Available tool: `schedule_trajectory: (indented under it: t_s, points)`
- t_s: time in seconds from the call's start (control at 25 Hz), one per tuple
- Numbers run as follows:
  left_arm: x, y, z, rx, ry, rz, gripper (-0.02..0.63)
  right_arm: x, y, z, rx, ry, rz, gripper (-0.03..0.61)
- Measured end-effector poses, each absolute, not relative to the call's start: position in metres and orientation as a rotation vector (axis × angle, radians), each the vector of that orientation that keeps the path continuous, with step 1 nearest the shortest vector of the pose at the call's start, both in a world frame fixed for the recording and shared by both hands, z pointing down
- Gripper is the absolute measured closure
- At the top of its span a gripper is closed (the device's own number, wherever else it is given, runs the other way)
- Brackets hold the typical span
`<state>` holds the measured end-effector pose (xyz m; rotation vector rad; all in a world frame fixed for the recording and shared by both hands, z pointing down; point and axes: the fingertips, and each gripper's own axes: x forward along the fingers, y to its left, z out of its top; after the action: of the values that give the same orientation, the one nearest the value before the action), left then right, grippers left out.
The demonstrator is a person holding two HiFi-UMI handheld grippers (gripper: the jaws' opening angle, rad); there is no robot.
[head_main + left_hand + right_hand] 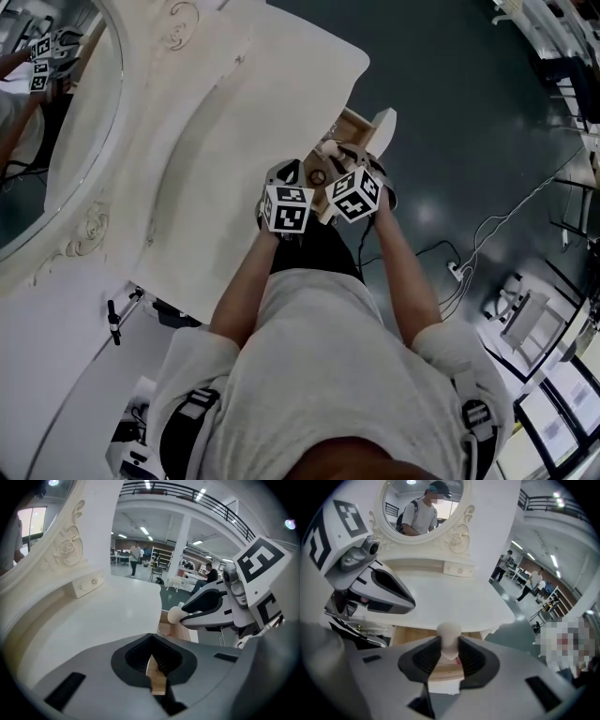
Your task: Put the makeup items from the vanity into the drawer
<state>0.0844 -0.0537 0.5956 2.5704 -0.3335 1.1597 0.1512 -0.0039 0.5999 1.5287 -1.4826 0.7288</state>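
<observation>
A wooden drawer [354, 126] stands pulled out at the vanity's [234, 141] front edge. My right gripper [449, 656] is shut on the drawer's round white knob [449, 635], with a pad pressed on each side of its neck. In the left gripper view that knob [174, 615] sits at the tip of the right gripper [211, 607]. My left gripper [157, 667] is shut with nothing in it and hangs just left of the right one, over the drawer's wooden edge [169, 629]. The head view shows both marker cubes side by side, left [287, 208] and right [356, 194]. What lies inside the drawer is mostly hidden.
An oval mirror [42, 122] in a carved white frame stands at the vanity's back, also in the right gripper view [422, 501]. Dark floor with cables [506, 216] lies to the right. People move about in the hall far behind [136, 552].
</observation>
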Motion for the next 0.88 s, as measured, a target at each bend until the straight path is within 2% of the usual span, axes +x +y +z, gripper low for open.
schedule_trajectory:
  t_s: [0.88]
  points:
    - [0.089, 0.013, 0.646, 2.519, -0.15, 1.249, 0.608, 0.162, 0.022, 0.684, 1.53, -1.453, 0.857, 0.449]
